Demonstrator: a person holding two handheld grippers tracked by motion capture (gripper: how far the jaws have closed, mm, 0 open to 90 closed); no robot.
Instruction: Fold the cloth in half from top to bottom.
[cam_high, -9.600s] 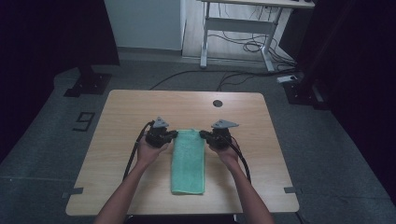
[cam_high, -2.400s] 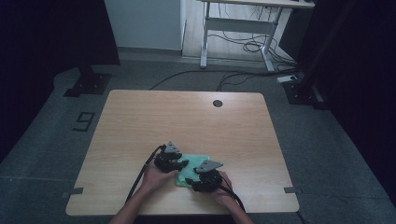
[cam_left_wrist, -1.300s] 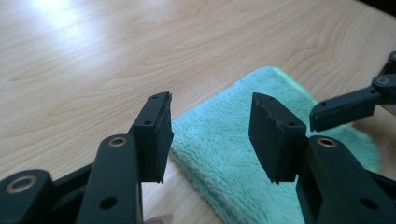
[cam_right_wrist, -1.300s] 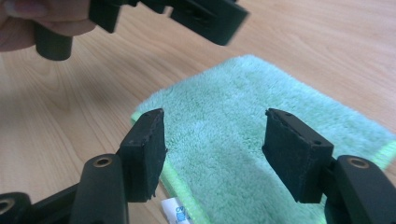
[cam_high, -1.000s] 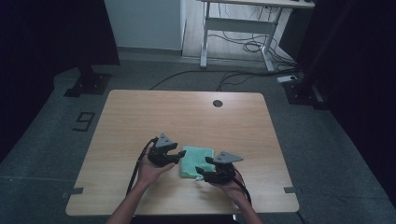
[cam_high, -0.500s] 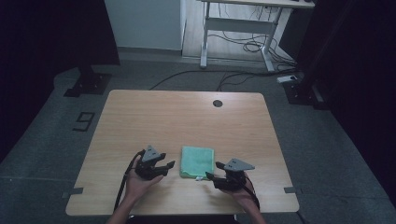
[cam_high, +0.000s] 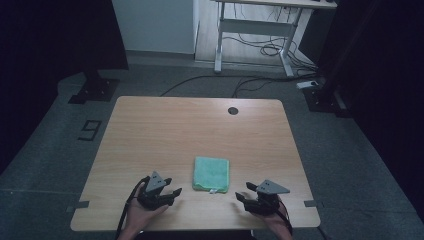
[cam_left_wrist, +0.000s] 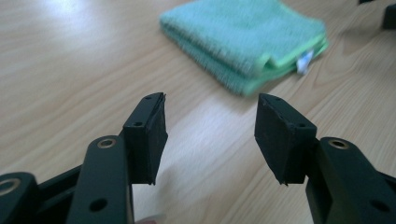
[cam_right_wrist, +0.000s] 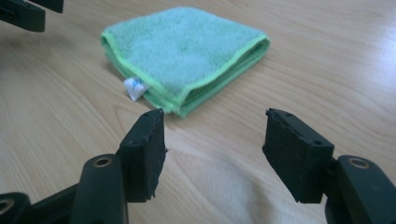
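A single digit "9" (cam_high: 90, 130) is marked in dark tape on the grey floor left of the table. A small white tag (cam_right_wrist: 134, 88) is sewn to the folded green cloth (cam_right_wrist: 182, 51); its print cannot be read.

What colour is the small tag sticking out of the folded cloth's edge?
White with a faint blue mark; the tag on the green cloth shows best in the right gripper view.

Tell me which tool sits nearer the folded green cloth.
Left, though only slightly. The left tool sits just off the folded green cloth's near-left corner; the right tool is off its near-right corner, a bit farther away. Both are open, touching nothing.
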